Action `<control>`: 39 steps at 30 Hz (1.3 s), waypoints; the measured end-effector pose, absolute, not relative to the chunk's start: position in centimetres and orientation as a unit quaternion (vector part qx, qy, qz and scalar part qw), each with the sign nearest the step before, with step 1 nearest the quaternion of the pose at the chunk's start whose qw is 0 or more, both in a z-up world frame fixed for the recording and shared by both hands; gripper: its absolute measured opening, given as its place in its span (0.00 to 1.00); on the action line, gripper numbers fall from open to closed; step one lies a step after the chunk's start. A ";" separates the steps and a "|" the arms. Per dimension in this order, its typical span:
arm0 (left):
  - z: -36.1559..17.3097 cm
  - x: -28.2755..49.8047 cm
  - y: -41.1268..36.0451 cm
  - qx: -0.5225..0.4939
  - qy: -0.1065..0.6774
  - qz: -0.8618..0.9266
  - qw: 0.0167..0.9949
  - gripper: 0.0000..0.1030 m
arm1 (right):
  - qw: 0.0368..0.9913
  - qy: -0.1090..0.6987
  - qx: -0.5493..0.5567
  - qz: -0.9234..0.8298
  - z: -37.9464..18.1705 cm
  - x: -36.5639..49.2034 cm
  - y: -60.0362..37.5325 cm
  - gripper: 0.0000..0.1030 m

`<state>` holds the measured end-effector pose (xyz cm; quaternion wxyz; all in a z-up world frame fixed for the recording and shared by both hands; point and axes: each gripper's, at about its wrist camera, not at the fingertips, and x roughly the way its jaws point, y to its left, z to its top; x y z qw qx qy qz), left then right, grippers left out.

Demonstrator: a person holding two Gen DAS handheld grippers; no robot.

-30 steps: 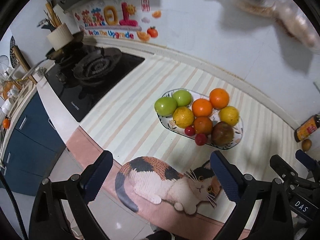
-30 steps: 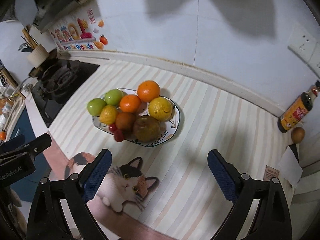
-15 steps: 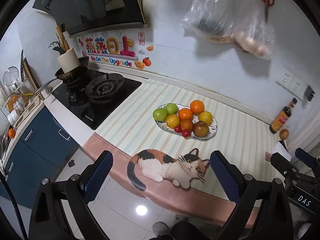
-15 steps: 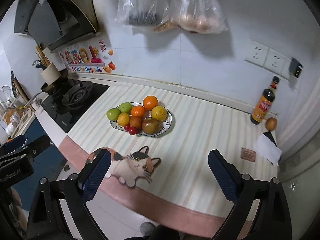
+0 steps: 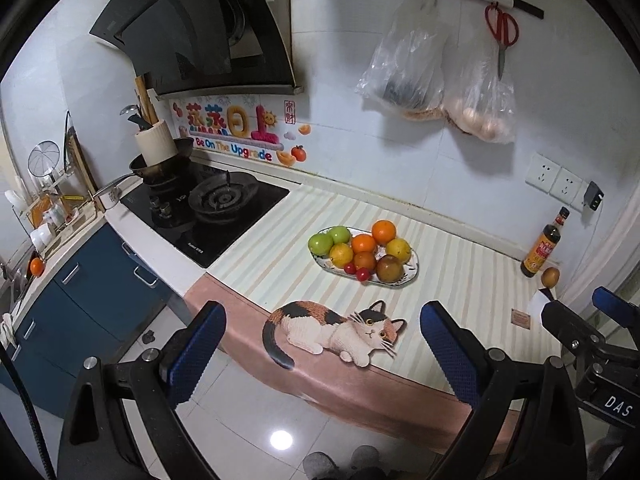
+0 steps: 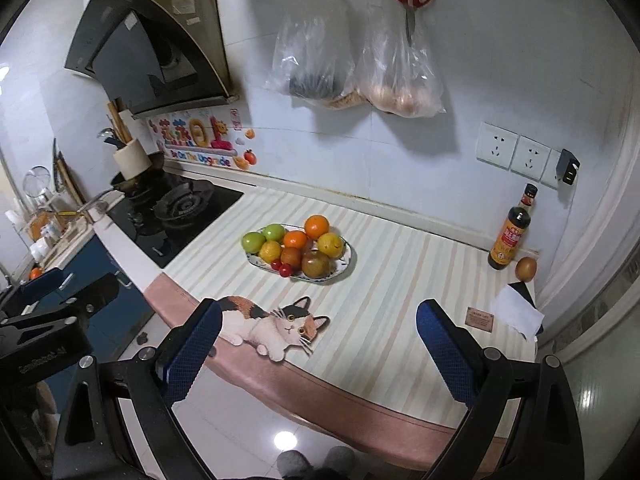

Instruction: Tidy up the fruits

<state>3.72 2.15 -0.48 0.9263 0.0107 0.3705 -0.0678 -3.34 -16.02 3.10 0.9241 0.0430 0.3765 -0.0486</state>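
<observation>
An oval patterned plate (image 5: 409,280) (image 6: 342,267) sits on the striped counter mat, heaped with green apples (image 5: 321,243), oranges (image 5: 384,231), yellow citrus (image 6: 330,243), a brownish fruit (image 5: 389,268) and small red tomatoes (image 6: 285,269). A lone brown fruit (image 6: 525,268) lies by the sauce bottle at the far right. My left gripper (image 5: 320,334) is open and empty, held back from the counter edge. My right gripper (image 6: 318,330) is open and empty, also off the counter, over the floor.
A gas hob (image 5: 208,210) with a pan lies left of the mat. A sauce bottle (image 6: 510,236) stands at the back right, with a paper sheet (image 6: 518,316) and small card nearby. Plastic bags (image 6: 360,64) and scissors hang on the wall. A cat picture (image 5: 340,330) marks the mat's front.
Both grippers have pulled far back and up from the plate; the counter now looks much smaller and the floor shows below. The fruit has not moved.
</observation>
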 end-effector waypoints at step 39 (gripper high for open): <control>-5.5 15.3 -1.6 0.022 0.438 -0.028 0.898 1.00 | 0.886 0.458 0.045 -0.051 -5.0 11.4 -20.7 0.97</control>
